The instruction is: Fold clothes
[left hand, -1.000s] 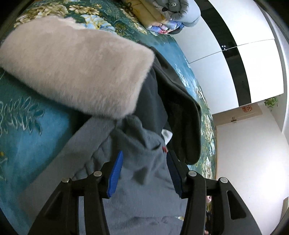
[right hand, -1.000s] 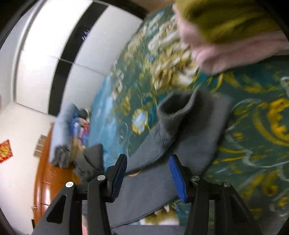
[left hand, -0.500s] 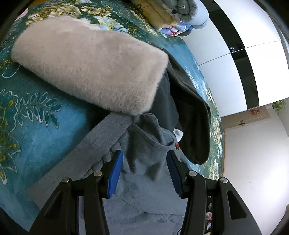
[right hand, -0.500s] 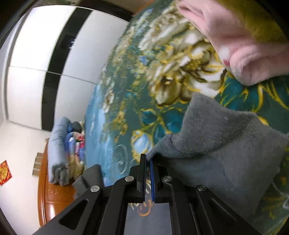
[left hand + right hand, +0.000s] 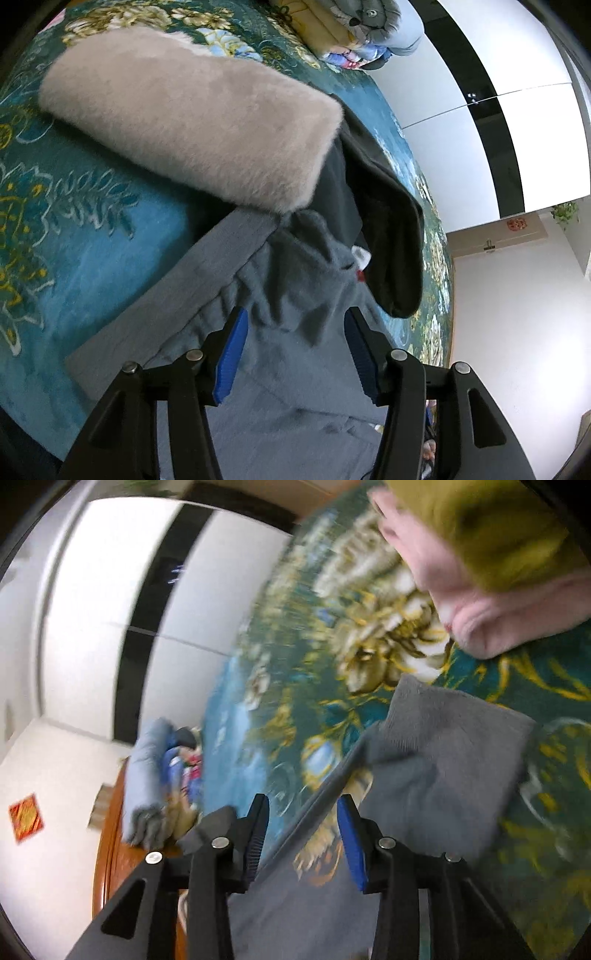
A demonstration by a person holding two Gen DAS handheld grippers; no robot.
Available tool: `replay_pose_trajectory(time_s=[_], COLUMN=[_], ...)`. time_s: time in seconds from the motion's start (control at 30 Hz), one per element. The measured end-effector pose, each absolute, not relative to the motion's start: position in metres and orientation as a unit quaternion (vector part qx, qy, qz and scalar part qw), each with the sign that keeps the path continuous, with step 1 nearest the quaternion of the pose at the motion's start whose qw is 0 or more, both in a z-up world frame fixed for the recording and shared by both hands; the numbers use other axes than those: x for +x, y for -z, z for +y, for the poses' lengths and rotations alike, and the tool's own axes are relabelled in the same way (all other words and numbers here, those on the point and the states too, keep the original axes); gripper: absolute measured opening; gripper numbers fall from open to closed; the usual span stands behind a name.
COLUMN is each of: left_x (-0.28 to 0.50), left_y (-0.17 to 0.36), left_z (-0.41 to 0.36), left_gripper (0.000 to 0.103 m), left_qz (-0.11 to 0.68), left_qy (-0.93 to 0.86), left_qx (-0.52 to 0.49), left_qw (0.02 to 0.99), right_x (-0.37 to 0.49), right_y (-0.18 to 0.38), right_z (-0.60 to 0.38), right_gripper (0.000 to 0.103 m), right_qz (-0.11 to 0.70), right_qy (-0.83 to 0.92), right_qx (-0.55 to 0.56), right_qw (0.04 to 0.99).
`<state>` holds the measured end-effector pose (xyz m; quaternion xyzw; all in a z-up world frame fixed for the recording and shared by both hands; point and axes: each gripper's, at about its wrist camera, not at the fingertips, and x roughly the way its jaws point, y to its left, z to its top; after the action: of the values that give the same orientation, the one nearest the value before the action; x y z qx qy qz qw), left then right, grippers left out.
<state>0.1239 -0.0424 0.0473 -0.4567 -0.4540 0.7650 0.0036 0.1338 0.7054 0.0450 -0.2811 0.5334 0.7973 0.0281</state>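
Grey garment [image 5: 295, 295] btwn opening left gripper [image 5: 293, 350] pads

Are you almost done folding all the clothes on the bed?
Partly. A fluffy beige piece and a pink and yellow stack already look folded. Right now it's the grey garment: one part is turned over, the rest is bunched. The left gripper and right gripper have their jaws opening, the cloth unpinched between them. The dark garment still lies loose.
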Motion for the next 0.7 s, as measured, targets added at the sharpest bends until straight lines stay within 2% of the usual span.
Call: replay_pose_trajectory(time_s=[0.2,0.43,0.7], left_x=[0.159,0.206,0.235], left_y=[-0.045,-0.022,0.028], left_z=[-0.057,-0.08,-0.087], left_gripper=[0.055,0.059,0.059], left_qz=[-0.442,-0.407,-0.447], left_qy=[-0.776,-0.781,-0.726], left_qx=[-0.451,-0.47,-0.52], left_qw=[-0.011,-0.055,-0.053], right_x=[0.216,0.288,0.348], right_y=[-0.05,-0.039,-0.016], right_z=[0.679,0.672,0.674], right_gripper=[0.049,0.051,0.052], right_qz=[0.504,0.529,0.549], right_qy=[-0.81,-0.8,-0.779], right_qx=[-0.297,-0.277,-0.286], right_qw=[0.046,0.059,0.095])
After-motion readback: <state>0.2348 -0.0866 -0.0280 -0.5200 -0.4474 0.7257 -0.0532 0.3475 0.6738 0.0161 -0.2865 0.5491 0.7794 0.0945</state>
